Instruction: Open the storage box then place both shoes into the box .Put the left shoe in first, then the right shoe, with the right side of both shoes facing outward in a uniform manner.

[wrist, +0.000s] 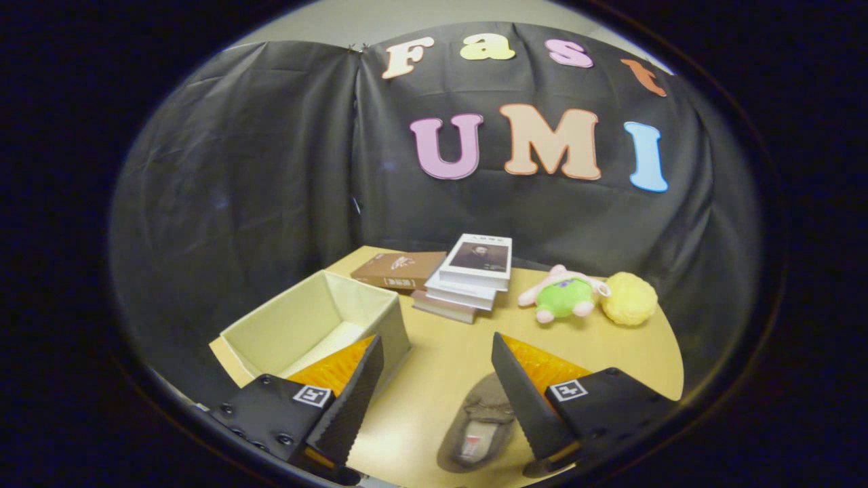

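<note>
The storage box [319, 318], pale cream fabric, stands open on the wooden table [441, 366], just beyond my left finger; its inside looks bare from here. One grey-brown shoe [478, 427] lies flat on the table between my fingers, close to the right one, its opening facing up. My gripper [437, 376] hovers above the table, open, with nothing held. The left finger [352, 400] partly covers the box's near corner. The right finger [525, 400] hides part of the shoe's side.
A stack of books [468, 278] and a brown book [397, 270] lie beyond the box. A green and pink plush toy [563, 298] and a yellow ball [629, 298] rest further right, near the black cloth wall.
</note>
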Motion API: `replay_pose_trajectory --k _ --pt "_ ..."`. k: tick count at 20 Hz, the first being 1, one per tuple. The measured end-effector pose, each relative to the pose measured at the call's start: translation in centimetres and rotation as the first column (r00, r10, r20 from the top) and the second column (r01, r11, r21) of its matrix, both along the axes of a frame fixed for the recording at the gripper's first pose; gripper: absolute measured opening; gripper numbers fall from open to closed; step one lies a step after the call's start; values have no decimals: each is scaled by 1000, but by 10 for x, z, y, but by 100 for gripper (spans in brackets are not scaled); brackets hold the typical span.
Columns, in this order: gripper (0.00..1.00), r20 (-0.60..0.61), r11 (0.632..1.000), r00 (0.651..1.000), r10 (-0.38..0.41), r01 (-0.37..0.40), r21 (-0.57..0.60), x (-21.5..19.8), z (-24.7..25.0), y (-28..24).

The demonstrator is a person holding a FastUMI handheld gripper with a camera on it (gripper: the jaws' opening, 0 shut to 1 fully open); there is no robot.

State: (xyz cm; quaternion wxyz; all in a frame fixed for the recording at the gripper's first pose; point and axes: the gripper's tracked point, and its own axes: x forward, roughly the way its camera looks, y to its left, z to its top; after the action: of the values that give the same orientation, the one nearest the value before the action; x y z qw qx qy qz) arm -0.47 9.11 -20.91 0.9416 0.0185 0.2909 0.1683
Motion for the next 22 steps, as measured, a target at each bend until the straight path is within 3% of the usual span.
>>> replay_pose_trajectory --k 6,14,19,22 --pt "100 -156 999 987 -45 42 -25 -20 -69 -49" --pt "98 -362 997 931 -47 20 -79 -50 -160 -74" --pt "71 -481 998 876 -31 4 -58 -63 -195 -70" --pt "56 -522 999 852 -43 39 -19 -64 -197 -66"
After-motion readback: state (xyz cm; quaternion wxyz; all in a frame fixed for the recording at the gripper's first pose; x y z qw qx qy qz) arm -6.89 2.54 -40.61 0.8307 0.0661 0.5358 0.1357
